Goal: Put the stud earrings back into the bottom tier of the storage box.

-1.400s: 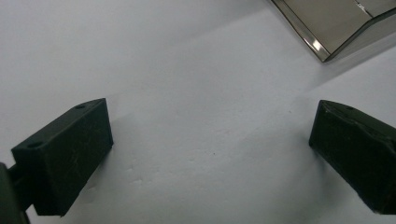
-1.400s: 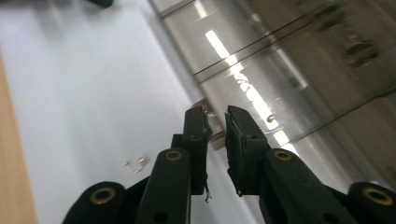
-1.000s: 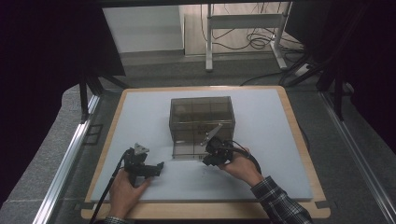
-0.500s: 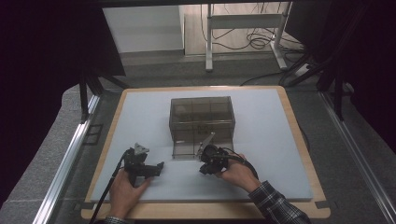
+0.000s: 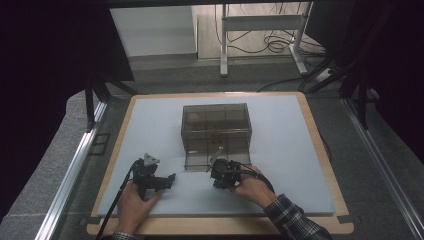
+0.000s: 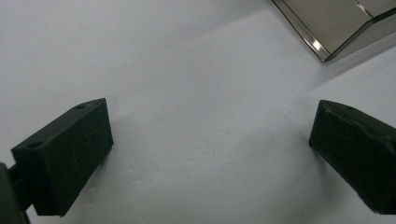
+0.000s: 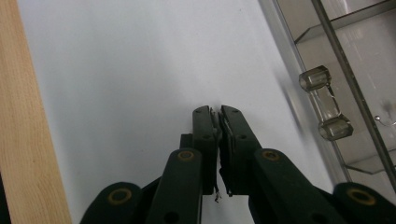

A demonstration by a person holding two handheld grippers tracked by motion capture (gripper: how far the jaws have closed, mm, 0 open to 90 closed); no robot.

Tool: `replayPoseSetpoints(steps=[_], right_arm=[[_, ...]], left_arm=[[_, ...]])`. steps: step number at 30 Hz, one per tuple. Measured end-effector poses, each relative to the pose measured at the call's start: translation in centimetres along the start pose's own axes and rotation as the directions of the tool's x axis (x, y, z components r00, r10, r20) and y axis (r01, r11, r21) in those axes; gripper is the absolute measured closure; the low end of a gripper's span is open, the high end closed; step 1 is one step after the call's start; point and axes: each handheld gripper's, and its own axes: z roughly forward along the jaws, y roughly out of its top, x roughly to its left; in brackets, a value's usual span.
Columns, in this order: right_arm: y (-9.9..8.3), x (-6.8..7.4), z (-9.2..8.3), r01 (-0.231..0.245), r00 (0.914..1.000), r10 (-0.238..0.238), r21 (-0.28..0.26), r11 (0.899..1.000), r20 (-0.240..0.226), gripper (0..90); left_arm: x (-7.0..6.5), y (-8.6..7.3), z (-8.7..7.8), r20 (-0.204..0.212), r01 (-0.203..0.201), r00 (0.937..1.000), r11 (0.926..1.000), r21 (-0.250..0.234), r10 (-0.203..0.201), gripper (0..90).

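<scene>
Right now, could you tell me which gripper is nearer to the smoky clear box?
Right. The right gripper sits just in front of the box, by its lowered front flap; the left gripper rests farther off, toward the box's front left.

The box (image 5: pixel 216 131) stands mid-board (image 5: pixel 300 150), both tools just before it, right tool (image 5: pixel 218 170) nearer

The high view is dim, its edges falling off to black, while the white table (image 5: pixel 150 125) is evenly lit from above. Both close views are brighter. Soft shadows lie under the box (image 5: pixel 216 131) and the left tool (image 6: pixel 210 154). A glint marks the box's edge; nearby jaws look slightly soft.
</scene>
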Motion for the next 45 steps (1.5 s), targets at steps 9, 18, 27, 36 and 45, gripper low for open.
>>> replayPoseSetpoints(steps=[9,18,27,36,45], right_arm=[[0.3,-0.3,-0.2,-0.011,0.9997,0.011,0.01,1.0,-0.022,83.9],[0.9,-1.0,-1.3,-0.014,0.9995,0.014,-0.013,1.0,-0.028,83.8],[0.7,-2.0,-2.3,-0.055,0.9981,0.053,-0.079,0.995,-0.032,83.4],[0.7,-3.1,-2.9,-0.084,0.9965,0.081,-0.144,0.986,-0.021,83.3],[0.8,-4.2,-3.3,-0.113,0.9934,0.114,-0.197,0.974,-0.004,83.2]], left_arm=[[0.0,0.0,0.0,0.0,0.0,1.0,1.0,0.0,0.0,0.0],[0.0,0.0,0.0,0.0,0.0,1.0,1.0,0.001,0.0,0.0],[0.0,0.0,0.0,0.0,-0.005,1.0,1.0,0.001,0.005,0.0],[0.0,0.0,0.0,0.0,-0.005,1.0,1.0,0.002,0.005,0.0],[0.0,0.0,0.0,0.0,-0.005,1.0,1.0,0.002,0.005,0.0]])
